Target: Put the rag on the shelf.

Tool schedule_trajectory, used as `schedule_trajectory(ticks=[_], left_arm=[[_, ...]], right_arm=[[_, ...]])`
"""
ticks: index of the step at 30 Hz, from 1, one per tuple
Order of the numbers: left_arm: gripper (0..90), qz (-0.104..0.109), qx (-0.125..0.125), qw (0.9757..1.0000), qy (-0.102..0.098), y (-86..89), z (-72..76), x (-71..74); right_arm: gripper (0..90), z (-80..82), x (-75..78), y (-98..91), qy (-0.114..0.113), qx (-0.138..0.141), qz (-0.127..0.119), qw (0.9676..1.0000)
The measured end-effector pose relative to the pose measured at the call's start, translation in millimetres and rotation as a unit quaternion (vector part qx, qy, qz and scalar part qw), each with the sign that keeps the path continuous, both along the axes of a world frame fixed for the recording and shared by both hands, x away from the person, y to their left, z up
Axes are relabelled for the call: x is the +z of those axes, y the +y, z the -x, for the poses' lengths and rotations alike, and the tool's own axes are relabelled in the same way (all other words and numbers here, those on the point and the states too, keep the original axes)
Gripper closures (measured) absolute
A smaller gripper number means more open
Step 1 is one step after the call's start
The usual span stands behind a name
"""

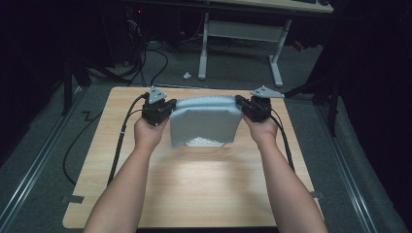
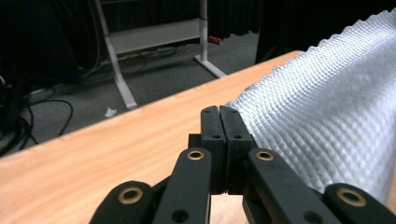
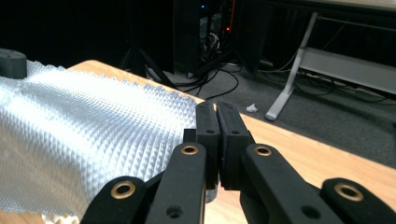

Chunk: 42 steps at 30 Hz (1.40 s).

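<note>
We hold a pale blue-grey waffle-textured cloth (image 1: 206, 121) stretched between our two grippers above the far half of the light wooden table (image 1: 194, 194). The left gripper (image 1: 171, 108) has its black jaws pressed together on the cloth's left top corner, and the right gripper (image 1: 239, 103) is clamped the same way on the right top corner. We judge the pick-up as done: both corners are taken, the top edge is lifted and pulled fairly taut, and the cloth hangs with its lower edge near or on the tabletop. What is left, we think, is to lay it out flat or fold it over.

The high view gives us the whole sheet and both forearms. The left gripper view (image 2: 219, 112) shows the jaws fully closed with the textured fabric running off to the side, and the right gripper view (image 3: 215, 108) shows the same pinch, plus the weave's small raised bumps and the white desk frame (image 3: 299, 60) on the floor beyond.
</note>
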State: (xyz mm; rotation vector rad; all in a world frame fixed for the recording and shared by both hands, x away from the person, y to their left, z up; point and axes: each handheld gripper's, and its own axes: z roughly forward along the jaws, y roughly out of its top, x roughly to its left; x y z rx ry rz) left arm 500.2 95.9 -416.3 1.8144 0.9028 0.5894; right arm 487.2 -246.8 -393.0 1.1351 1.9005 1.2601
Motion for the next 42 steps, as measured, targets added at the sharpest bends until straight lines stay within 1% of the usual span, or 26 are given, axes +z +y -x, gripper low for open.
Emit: schedule_trajectory(ticks=[3, 5, 7, 9, 11, 19, 22, 25, 27, 28, 30, 36, 38, 40, 42], left_arm=[[89.5, 0.005, -0.005, 1.0000, 0.007, 0.8, 3.3, -8.2], [89.5, 0.004, -0.009, 0.9999, 0.014, 0.4, 5.2, -12.8], [89.6, 0.005, -0.012, 0.9998, 0.011, -0.2, 8.4, -16.4], [89.5, 0.011, -0.015, 0.9997, 0.017, 0.1, 10.1, -20.4], [89.5, 0.012, -0.019, 0.9995, 0.023, 0.0, 11.6, -24.8], [89.5, 0.009, -0.025, 0.9991, 0.033, -1.8, 15.7, -35.7], [89.5, 0.003, -0.027, 0.9989, 0.037, -2.9, 16.2, -38.5], [89.4, 0.001, -0.029, 0.9987, 0.042, -4.0, 16.4, -42.2], [89.4, -0.003, -0.031, 0.9984, 0.046, -5.1, 16.8, -45.8], [89.4, -0.003, -0.031, 0.9984, 0.047, -5.4, 17.1, -46.9], [89.3, -0.004, -0.031, 0.9983, 0.050, -5.4, 17.2, -49.6], [88.9, 0.001, -0.030, 0.9974, 0.066, -4.6, 15.5, -56.3], [88.7, 0.002, -0.030, 0.9972, 0.068, -4.9, 15.3, -57.8], [88.6, 0.002, -0.030, 0.9971, 0.070, -5.8, 15.4, -58.7], [88.5, 0.001, -0.030, 0.9972, 0.069, -6.5, 15.8, -58.8]], right_arm=[[89.5, 2.5, -7.6, -1.7, 0.004, 0.004, -0.004, 1.0000], [89.4, 5.0, -13.1, -3.0, 0.008, 0.006, -0.009, 0.9999], [89.4, 7.6, -18.3, -3.8, 0.010, 0.008, -0.012, 0.9999], [89.4, 9.7, -22.5, -4.6, 0.009, 0.010, -0.015, 0.9998], [89.4, 11.2, -26.3, -5.3, 0.013, 0.012, -0.020, 0.9997], [89.3, 12.9, -34.7, -3.6, 0.020, 0.019, -0.016, 0.9995], [89.3, 12.9, -38.8, -3.4, 0.023, 0.020, -0.015, 0.9994], [89.2, 13.3, -45.4, -3.4, 0.024, 0.018, -0.018, 0.9994], [89.2, 13.1, -50.8, -4.3, 0.032, 0.014, -0.019, 0.9992], [89.2, 13.0, -54.1, -4.4, 0.037, 0.013, -0.019, 0.9991], [89.2, 13.3, -57.9, -4.3, 0.039, 0.013, -0.013, 0.9991], [89.0, 14.5, -64.1, -1.3, 0.044, 0.014, -0.013, 0.9988], [89.0, 15.6, -67.2, -0.3, 0.043, 0.013, -0.013, 0.9989], [88.9, 16.9, -70.5, -0.1, 0.046, 0.013, -0.016, 0.9987], [88.8, 17.6, -73.4, -0.2, 0.051, 0.012, -0.011, 0.9986]])
